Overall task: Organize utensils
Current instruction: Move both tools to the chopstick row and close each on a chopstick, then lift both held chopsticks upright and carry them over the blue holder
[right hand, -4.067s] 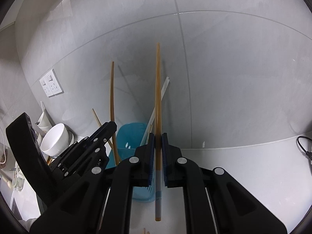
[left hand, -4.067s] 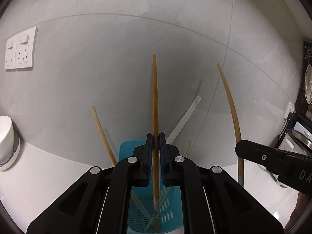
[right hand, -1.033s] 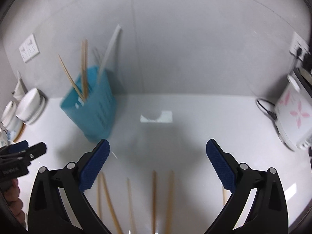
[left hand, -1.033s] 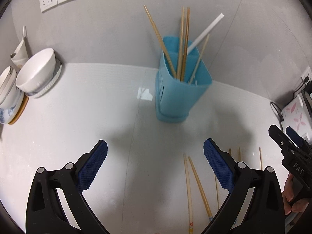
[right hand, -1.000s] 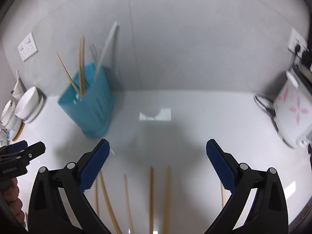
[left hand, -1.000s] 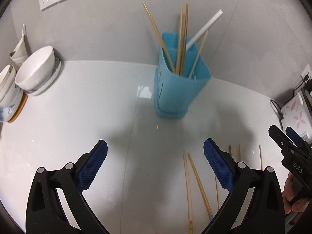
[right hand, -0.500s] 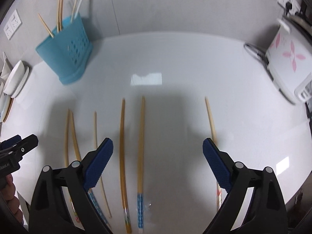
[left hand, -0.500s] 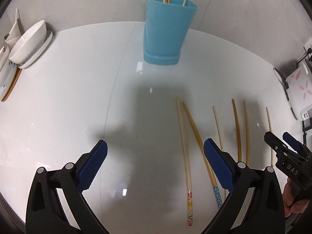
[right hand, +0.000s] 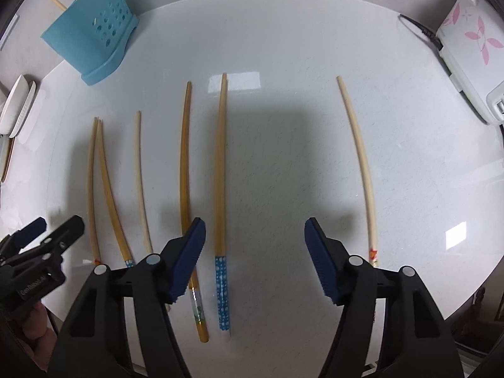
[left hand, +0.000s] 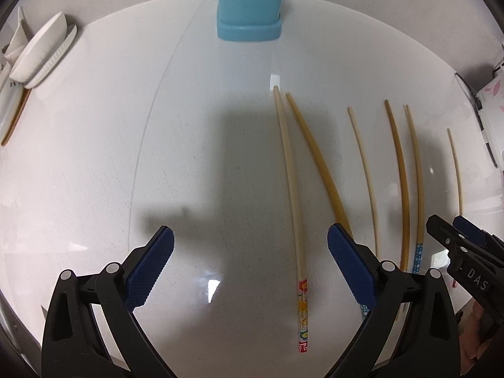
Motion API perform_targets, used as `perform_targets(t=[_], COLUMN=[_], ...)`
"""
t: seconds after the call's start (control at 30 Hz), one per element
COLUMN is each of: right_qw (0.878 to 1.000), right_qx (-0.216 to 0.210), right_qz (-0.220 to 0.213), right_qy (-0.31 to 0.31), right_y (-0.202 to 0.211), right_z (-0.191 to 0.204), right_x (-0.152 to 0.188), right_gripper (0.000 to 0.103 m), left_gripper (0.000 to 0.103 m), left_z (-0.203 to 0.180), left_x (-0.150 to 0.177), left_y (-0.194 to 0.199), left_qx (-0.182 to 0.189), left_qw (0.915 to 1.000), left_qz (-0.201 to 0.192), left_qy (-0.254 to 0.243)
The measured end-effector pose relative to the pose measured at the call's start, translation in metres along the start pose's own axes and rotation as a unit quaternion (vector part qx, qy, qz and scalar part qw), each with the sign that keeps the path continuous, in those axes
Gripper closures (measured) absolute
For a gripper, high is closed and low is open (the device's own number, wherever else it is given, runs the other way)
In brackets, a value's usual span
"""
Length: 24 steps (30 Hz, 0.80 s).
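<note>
Hovering low over the white table (right hand: 315, 47), both grippers point almost straight down at the loose chopsticks lying in a rough row. The left gripper (left hand: 250, 260) has its fingers spread wide and empty, with the pale chopstick with the painted end (left hand: 294, 195) lying between them and a darker one (left hand: 318, 160) just beside the right finger. The right gripper (right hand: 255, 252) is also open and holds nothing; its fingers have just been closing in, and the chopstick with the blue dotted end (right hand: 219, 170) lies between them close to the left finger, not yet touched. The blue holder (right hand: 91, 34) stands well apart at the back, already carrying a few chopsticks. I would say the risk lies in the crowding: the amber chopstick (right hand: 185, 157) sits just beside the blue-ended one, so a closing finger could land on it, nudge it aside or pinch two at once, and a thin round stick flat on a glossy top may roll or skid away instead of lifting. The two grippers also work near each other and could bump. By my count, seven chopsticks lie on the table: two at the far left, one pale, two in the middle, one alone at the right (right hand: 357, 160), one holder, and two grippers.
</note>
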State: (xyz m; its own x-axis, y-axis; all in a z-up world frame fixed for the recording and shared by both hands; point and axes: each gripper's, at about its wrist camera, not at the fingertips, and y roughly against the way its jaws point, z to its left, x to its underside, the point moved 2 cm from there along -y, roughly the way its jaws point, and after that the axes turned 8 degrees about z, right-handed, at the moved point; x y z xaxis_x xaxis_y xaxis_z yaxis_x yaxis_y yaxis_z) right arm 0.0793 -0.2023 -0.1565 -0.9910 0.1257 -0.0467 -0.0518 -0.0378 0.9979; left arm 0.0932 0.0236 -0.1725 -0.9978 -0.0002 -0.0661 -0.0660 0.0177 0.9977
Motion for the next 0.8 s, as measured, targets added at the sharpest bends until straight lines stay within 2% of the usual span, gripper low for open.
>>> perform_targets(t=[0.13,0.3,0.4,0.47,0.5,0.57,0.6,0.67,0.7,0.73,0.8], right_qw=[1.0,0.999,0.999,0.999,0.999,0.999,0.999,0.998,0.998,0.998,0.998], right_qx=[0.008,0.007,0.005,0.005,0.005,0.008,0.01,0.01,0.01,0.01,0.001], right_qz=[0.014,0.028,0.034,0.04,0.041,0.041,0.042,0.05,0.054,0.052,0.056], right_qy=[0.013,0.018,0.02,0.026,0.028,0.03,0.03,0.026,0.023,0.02,0.015], right_y=[-0.002,-0.006,-0.007,-0.008,-0.008,-0.009,-0.009,-0.012,-0.014,-0.014,-0.015], right_z=[0.005,0.01,0.013,0.016,0.017,0.02,0.022,0.027,0.028,0.031,0.032], right_x=[0.0,-0.002,-0.003,-0.004,-0.005,-0.006,-0.006,-0.005,-0.005,-0.005,-0.006], right_gripper=[0.051,0.063,0.073,0.082,0.084,0.086,0.086,0.091,0.092,0.096,0.096], left_gripper=[0.009,0.018,0.029,0.046,0.05,0.066,0.07,0.09,0.096,0.096,0.096], left_z=[-0.001,-0.005,-0.007,-0.008,-0.009,-0.004,-0.005,-0.006,-0.007,-0.007,-0.007], left_x=[0.001,-0.001,-0.002,-0.003,-0.003,-0.006,-0.007,-0.009,-0.01,-0.011,-0.015], left_y=[-0.003,-0.005,-0.008,-0.011,-0.011,-0.012,-0.012,-0.01,-0.01,-0.009,-0.009], left_qx=[-0.01,-0.026,-0.032,-0.036,-0.032,-0.032,-0.03,-0.03,-0.031,-0.032,-0.032], left_qw=[0.9999,0.9995,0.9989,0.9982,0.9982,0.998,0.998,0.9978,0.9977,0.9977,0.9978], left_qz=[0.005,0.017,0.03,0.044,0.046,0.049,0.05,0.052,0.053,0.053,0.053], left_qy=[0.0,-0.007,-0.014,-0.019,-0.021,-0.023,-0.025,-0.027,-0.029,-0.028,-0.026])
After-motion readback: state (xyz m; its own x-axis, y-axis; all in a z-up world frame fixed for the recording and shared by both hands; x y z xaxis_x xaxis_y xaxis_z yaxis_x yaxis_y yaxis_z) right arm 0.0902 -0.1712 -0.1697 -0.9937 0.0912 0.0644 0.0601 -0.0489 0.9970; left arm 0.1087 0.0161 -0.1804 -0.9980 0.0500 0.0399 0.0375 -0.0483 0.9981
